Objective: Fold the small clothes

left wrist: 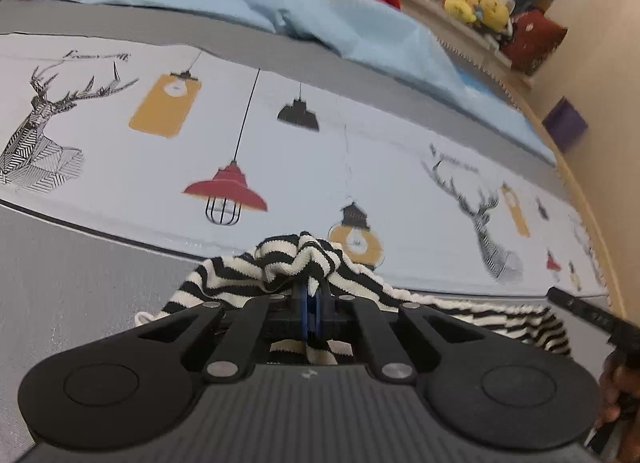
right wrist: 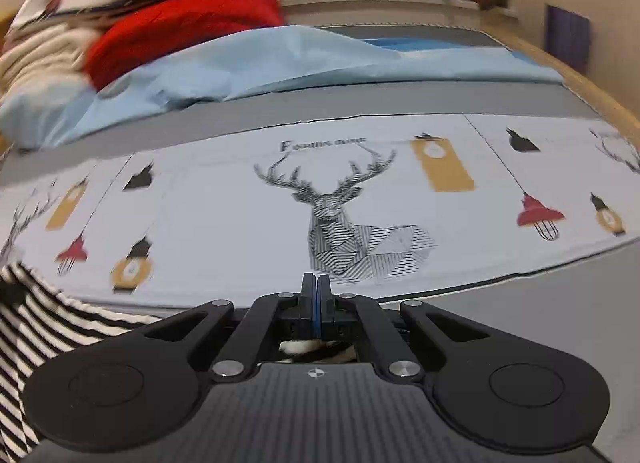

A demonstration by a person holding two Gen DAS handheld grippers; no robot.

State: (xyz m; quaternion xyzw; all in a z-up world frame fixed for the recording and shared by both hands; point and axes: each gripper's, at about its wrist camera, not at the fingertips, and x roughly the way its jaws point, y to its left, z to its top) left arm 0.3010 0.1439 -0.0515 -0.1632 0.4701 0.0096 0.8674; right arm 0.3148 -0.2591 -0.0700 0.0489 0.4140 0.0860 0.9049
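Note:
A black-and-white striped garment (left wrist: 288, 263) is bunched over my left gripper (left wrist: 314, 295), which is shut on its edge and holds it above the bed. The cloth trails right toward the other gripper's arm (left wrist: 588, 315). In the right wrist view my right gripper (right wrist: 316, 287) has its jaws pressed together; a bit of striped cloth (right wrist: 304, 347) shows beneath them, and the garment (right wrist: 36, 323) hangs at the lower left.
A grey bedspread with a printed deer-and-lamp band (right wrist: 332, 219) lies below. A light blue sheet (right wrist: 280, 59) and a pile of red and cream clothes (right wrist: 172, 31) sit behind. Plush toys (left wrist: 476, 3) line a window ledge. A wall (left wrist: 600, 83) stands right.

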